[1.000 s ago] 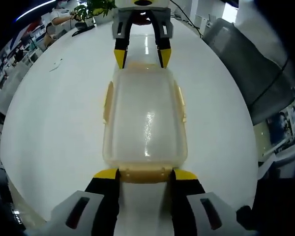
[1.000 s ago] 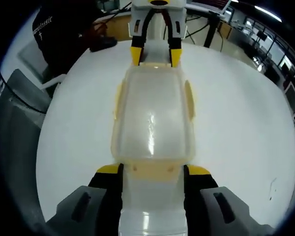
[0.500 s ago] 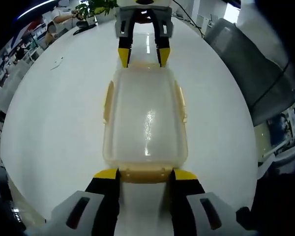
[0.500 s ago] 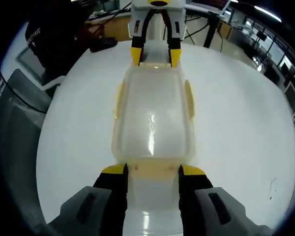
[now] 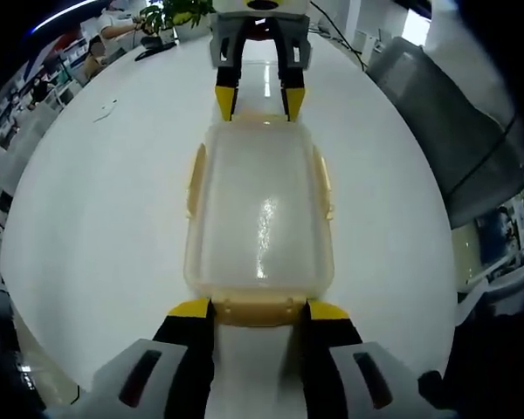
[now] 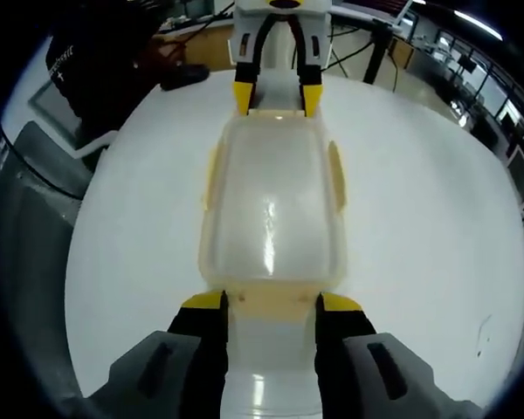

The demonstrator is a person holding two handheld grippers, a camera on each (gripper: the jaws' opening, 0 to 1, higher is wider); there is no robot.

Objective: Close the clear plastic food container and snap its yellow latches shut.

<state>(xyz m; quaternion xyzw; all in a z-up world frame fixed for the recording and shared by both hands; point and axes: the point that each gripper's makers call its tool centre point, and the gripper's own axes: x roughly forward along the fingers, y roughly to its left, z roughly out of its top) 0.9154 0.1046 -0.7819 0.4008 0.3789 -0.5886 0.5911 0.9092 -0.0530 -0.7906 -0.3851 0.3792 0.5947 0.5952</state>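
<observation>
While the clear plastic food container rests lid-down-closed on the white round bench, a hand-held gripper stands at each of its short ends. Seen from the left gripper view, the left hand-held gripper has its yellow-tipped jaws set either side of the yellow end latch nearest it, tips just beside or touching the latch's ends; whether they press on it cannot be told. At the container's far end in that view, the right hand-held gripper straddles the opposite end latch likewise. From the right gripper view, the right hand-held gripper brackets its near yellow latch at about the latch's width, and the left hand-held gripper sits at the far end. Yellow side latches lie flat against the container's long sides. A grey chair stands beside the bench, beyond the container's long side.
</observation>
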